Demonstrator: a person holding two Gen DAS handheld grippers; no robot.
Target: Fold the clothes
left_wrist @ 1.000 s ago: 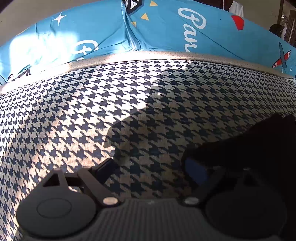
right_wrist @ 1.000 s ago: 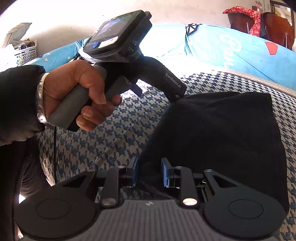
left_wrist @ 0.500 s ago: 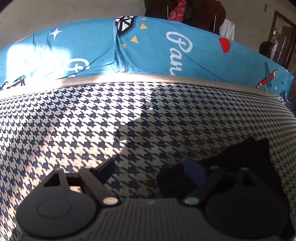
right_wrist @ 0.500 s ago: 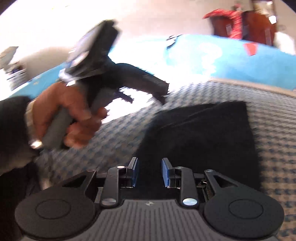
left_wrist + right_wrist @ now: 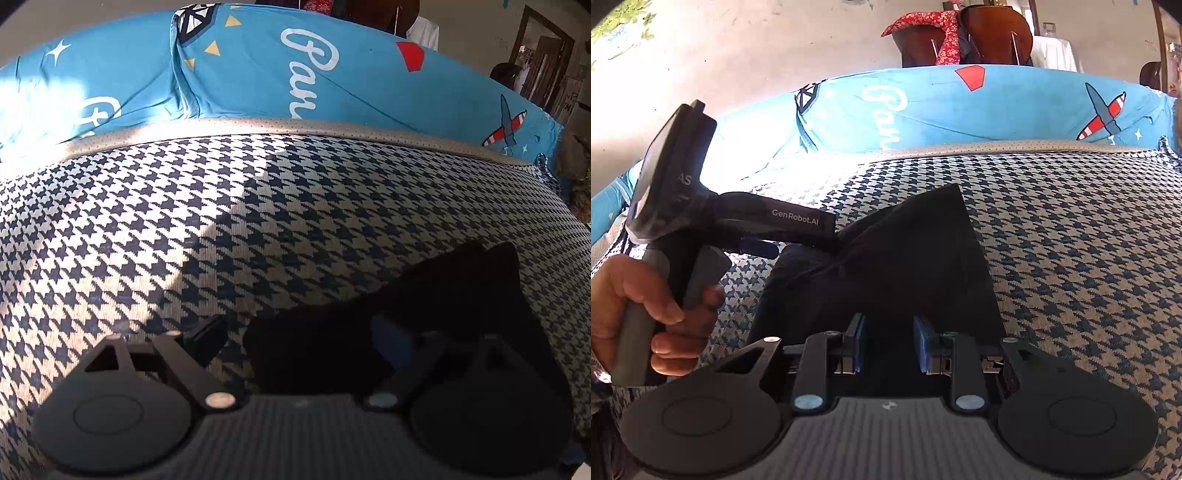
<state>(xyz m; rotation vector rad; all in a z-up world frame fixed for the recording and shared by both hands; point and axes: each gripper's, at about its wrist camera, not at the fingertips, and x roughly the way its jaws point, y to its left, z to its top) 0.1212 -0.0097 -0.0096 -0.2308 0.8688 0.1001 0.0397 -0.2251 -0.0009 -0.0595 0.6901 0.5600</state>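
Black garment (image 5: pixel 886 266) — dark cloth, part-folded, lying on the houndstooth bed cover (image 5: pixel 1071 236), one side raised into a slanted flap. Near edge just ahead of the right tool; far left corner at the left tool.

Right tool (image 5: pixel 888 343) — blue pads (image 5: pixel 921 345) set a narrow way apart, garment edge lying between or just under them; whether cloth is pinched, cannot tell. Placed low at the hem, probably to hold that edge down while the other side is turned.

Left tool (image 5: pixel 306 336) — fingers spread wide in its own view, dark cloth lying across the gap and over the right finger; no clamp visible, so likely slid under or against the fold, not gripping. From the right-wrist view the tip meets the raised flap; lift of the cloth there judged to be the fold in progress.

Hand (image 5: pixel 661 314) — wrapped round the grey handle of the left tool, dark sleeve behind.

Blue printed bedding (image 5: pixel 960 103) — bunched along the far edge of the cover; white lettering, red aeroplane.

Chairs (image 5: pixel 960 33) — wooden, beyond the bed, red patterned cloth draped over.

Containers — none in view.
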